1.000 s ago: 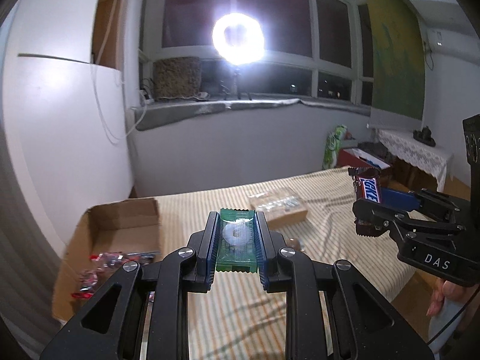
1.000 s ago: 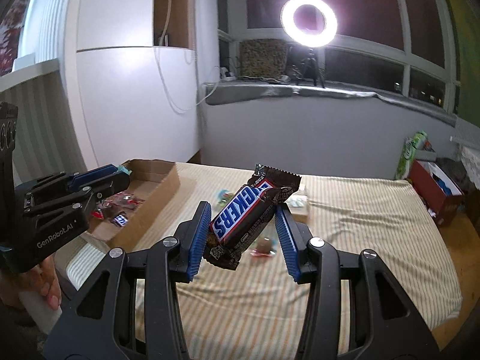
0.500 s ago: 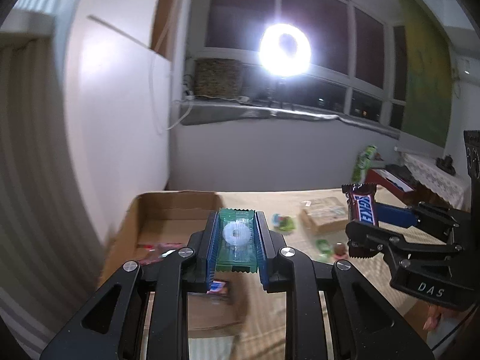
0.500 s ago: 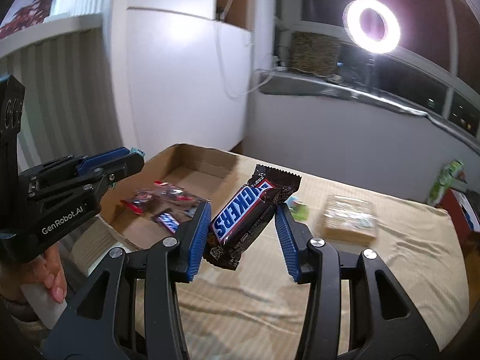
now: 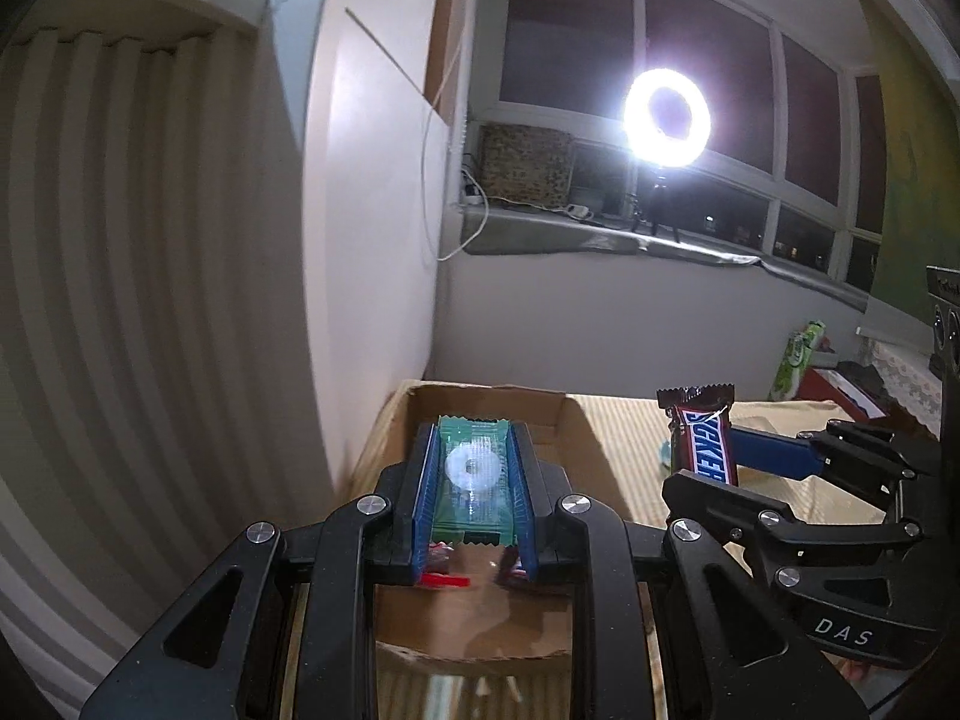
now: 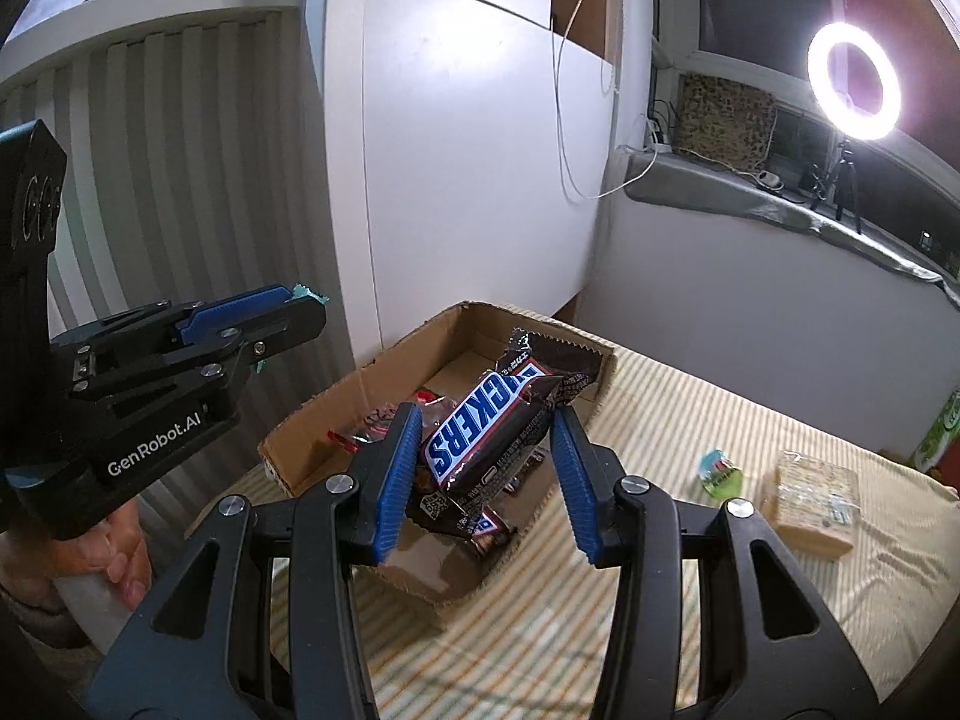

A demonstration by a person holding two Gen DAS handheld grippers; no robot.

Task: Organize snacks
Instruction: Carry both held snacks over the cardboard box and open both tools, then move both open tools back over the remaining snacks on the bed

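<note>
1. A green-wrapped ring-shaped sweet (image 5: 474, 474) is pinched between the nearly closed jaws of the left gripper (image 5: 473, 483), held above the open brown cardboard box (image 6: 384, 369) at the far left.
2. A brown Snickers bar (image 6: 489, 429) is clamped crosswise in the half-open right gripper (image 6: 486, 462), above the same box.
3. Both are judged light; the crinkly wrappers look slippery, so mid-body grips seem safest.

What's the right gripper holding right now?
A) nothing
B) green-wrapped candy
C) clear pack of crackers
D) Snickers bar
D: in the right wrist view the Snickers bar sits clamped between the blue pads of the right gripper, above the cardboard box; the green candy is in the left gripper.
</note>
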